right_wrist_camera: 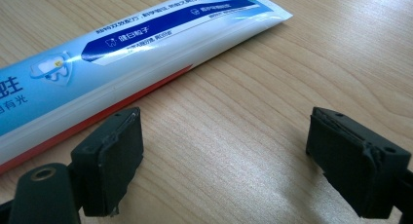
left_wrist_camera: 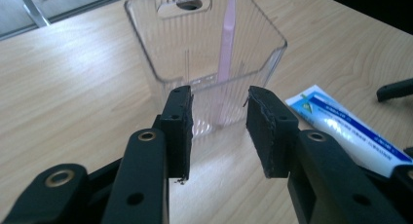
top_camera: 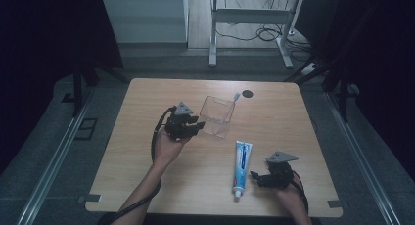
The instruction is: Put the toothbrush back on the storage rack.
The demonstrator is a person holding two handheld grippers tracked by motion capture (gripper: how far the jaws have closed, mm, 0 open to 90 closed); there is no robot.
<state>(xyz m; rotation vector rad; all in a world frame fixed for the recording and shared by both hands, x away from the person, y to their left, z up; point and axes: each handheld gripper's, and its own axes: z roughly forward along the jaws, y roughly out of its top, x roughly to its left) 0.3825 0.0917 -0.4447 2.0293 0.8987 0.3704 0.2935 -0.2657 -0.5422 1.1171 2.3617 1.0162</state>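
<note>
In the high view, a clear plastic holder (top_camera: 216,116) stands upright near the middle of the wooden table (top_camera: 147,161), with a toothbrush (top_camera: 234,98) leaning inside it. The left gripper (top_camera: 195,127) is just beside the holder's left wall. A toothpaste tube (top_camera: 242,167) lies flat near the front edge, and the right gripper (top_camera: 254,177) rests just beside it.

In the left gripper view, the jaws stand at a narrow gap with nothing between them; the holder (left_wrist_camera: 204,53) is directly ahead, not touched. I judge it light, stiff and slippery, so it may tip easily; one thin wall near the rim seems the best place to pinch.

In the right gripper view, the jaws stand wide and empty. The toothpaste tube (right_wrist_camera: 122,58) lies beside the left jaw. It looks soft and light; its middle should be gripped gently.
</note>
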